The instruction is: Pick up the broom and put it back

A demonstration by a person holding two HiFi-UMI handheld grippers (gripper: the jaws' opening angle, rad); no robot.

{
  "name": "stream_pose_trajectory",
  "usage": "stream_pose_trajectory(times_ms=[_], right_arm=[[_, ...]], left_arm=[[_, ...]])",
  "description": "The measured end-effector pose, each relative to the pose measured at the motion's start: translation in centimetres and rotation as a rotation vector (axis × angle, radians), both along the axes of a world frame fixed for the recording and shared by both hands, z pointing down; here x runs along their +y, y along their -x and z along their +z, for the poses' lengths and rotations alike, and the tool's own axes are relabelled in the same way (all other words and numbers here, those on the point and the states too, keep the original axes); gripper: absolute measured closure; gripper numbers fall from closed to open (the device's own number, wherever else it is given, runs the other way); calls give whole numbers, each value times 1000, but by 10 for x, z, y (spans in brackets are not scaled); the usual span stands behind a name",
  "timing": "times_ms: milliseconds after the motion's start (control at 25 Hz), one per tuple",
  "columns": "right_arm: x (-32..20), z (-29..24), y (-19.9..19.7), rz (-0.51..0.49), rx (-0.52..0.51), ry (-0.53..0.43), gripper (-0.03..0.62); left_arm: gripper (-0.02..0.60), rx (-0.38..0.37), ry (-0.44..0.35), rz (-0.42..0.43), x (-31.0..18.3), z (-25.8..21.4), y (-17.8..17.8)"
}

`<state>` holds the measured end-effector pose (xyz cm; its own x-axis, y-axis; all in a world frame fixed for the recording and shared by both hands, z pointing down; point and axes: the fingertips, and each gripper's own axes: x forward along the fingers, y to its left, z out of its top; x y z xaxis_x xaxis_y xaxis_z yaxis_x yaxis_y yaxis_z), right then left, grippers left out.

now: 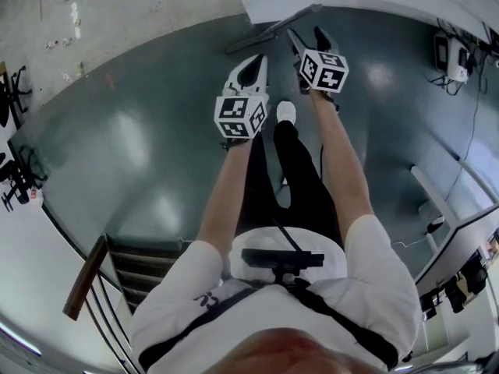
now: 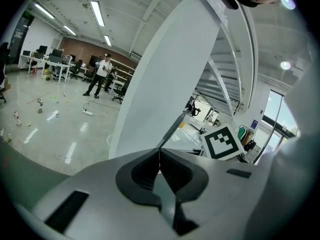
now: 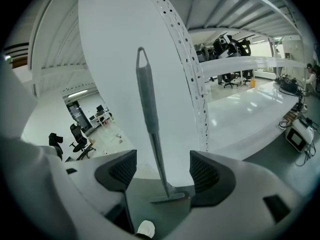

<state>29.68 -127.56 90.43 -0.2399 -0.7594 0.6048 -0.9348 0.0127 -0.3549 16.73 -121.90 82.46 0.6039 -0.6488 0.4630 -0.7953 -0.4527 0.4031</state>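
Observation:
The broom (image 3: 147,104) is a thin grey stick that leans upright against a white panel (image 3: 115,59), with its flat head (image 3: 169,197) on the floor. My right gripper (image 3: 162,169) is open, and the handle shows in the gap between its jaws without touching either one. In the head view the broom (image 1: 269,28) lies just beyond the right gripper (image 1: 308,37). My left gripper (image 1: 253,65) sits a little nearer and to the left. It is shut (image 2: 159,156) with nothing in it, and the broom handle (image 2: 172,130) rises past its tip.
A staircase with a wooden rail (image 1: 84,279) is at the lower left. Cables and a small device (image 1: 448,57) lie on the floor at the right. The wearer's white shoe (image 1: 286,111) is below the grippers. A person (image 2: 102,74) stands far off among desks and chairs.

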Motion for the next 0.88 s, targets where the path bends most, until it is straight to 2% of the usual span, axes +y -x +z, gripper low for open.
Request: stream_pose_trajectory(times_ms=[240,480,560,880], right_arm=[[38,-58,0,-29,-19,-36,270],[81,-161,-2,-108,1,-139,272],[85,-206,5,-139,18,-197,338],[100,-381,17,-158,14,-443,483]], left_arm=[[571,-28,-28,-5,11,-43,4],[570,-47,-67,-23,33,-115,1],[570,-36,-91,-44,34,-150,5],[569,-34,-280,-60,49,-292,12]])
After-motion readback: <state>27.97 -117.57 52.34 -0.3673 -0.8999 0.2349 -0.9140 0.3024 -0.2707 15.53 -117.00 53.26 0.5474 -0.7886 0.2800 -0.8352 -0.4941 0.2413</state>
